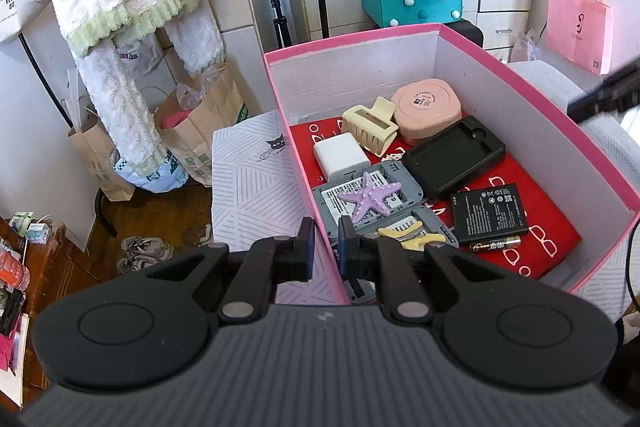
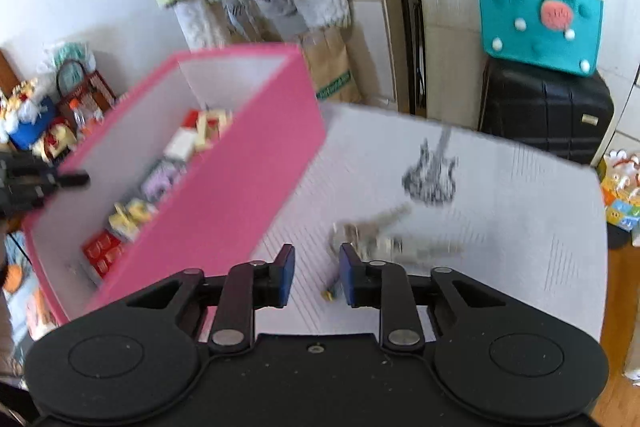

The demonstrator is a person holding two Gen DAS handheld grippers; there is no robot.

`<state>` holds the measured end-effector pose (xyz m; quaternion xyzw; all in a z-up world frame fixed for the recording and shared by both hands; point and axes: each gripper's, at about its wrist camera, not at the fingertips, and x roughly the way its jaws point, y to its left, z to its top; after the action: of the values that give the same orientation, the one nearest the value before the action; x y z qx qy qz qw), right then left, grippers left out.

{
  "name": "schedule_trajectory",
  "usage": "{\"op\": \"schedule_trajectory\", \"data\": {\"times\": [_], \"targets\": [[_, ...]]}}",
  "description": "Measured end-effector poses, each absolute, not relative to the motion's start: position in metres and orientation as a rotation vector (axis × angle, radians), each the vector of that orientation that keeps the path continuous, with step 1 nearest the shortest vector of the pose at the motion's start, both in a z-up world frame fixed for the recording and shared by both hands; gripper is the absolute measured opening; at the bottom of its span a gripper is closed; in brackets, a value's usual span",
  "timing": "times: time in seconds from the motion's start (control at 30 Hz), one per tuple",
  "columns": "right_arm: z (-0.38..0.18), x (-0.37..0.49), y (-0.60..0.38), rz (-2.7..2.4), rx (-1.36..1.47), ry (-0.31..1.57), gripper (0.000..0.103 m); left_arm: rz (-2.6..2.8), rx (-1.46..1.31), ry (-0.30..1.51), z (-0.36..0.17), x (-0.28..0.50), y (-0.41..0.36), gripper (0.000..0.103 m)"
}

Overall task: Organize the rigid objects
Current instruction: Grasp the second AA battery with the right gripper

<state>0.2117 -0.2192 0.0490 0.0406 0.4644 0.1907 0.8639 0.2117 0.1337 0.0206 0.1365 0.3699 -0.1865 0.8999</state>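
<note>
The left gripper [image 1: 326,243] is clamping the pink box [image 1: 520,83] by its near-left wall, steadying it. The right gripper [image 2: 316,275], tongs apart and empty, is hovering over blurred metal keys [image 2: 376,239] lying right of the box; it should centre over them before closing.

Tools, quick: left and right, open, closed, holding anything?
Left tool: closed on the pink box wall.
Right tool: open, empty.

An open pink box [image 1: 472,51] with white inner walls stands on the patterned tabletop. Inside lie a purple starfish [image 1: 368,197], cream hair claw [image 1: 370,125], pink compact [image 1: 426,107], white charger [image 1: 340,155], black battery [image 1: 488,213] and AA cell [image 1: 496,246]. A blurred set of keys [image 2: 372,235] lies outside, beside it.
</note>
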Motion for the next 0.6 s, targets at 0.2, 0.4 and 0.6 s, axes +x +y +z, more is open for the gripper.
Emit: {"op": "schedule_trajectory", "data": {"times": [0.2,0.4,0.6], "targets": [[0.025,0.197,-0.218,0.345,0.062,0.931,0.020,-0.391,0.275,0.766,0.020,0.212,0.135,0.011],[0.011,0.207,-0.212,0.349,0.085,0.930,0.020,-0.392,0.273,0.768,0.020,0.212,0.135,0.011],[-0.002,0.213,-0.205,0.284,0.007,0.886,0.018,-0.406,0.259,0.766,0.019,0.212,0.139,0.012]]}}
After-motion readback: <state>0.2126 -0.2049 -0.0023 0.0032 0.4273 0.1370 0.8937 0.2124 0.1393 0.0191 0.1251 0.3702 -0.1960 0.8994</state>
